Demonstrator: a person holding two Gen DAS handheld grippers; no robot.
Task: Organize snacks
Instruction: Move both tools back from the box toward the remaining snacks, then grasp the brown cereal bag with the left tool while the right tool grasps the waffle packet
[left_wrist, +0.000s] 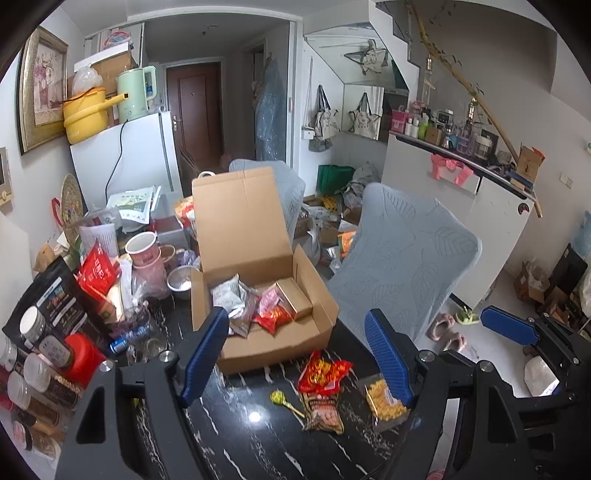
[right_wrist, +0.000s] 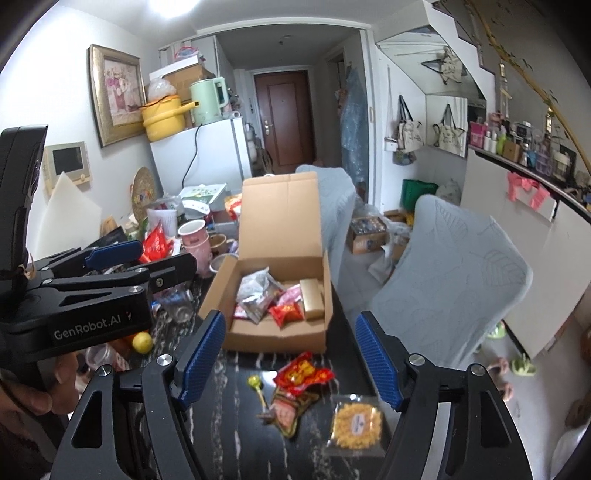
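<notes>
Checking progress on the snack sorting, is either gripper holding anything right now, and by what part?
Nothing is held. The left gripper and right gripper are both open and empty above the loose snack packets.

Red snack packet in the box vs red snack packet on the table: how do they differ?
The red packet in the box lies inside the cardboard box among other snacks; the red packet on the table lies outside, in front of it, overlapping another wrapper. The boxed one looks smaller and plumper, the table one flatter and more crinkled. Both are red with yellow print, and neither is gripped.

Clear snack bag (left_wrist: 384, 404) partly behind a blue pad, jars (left_wrist: 33, 373) cut by left edge, packet print unreadable
</notes>
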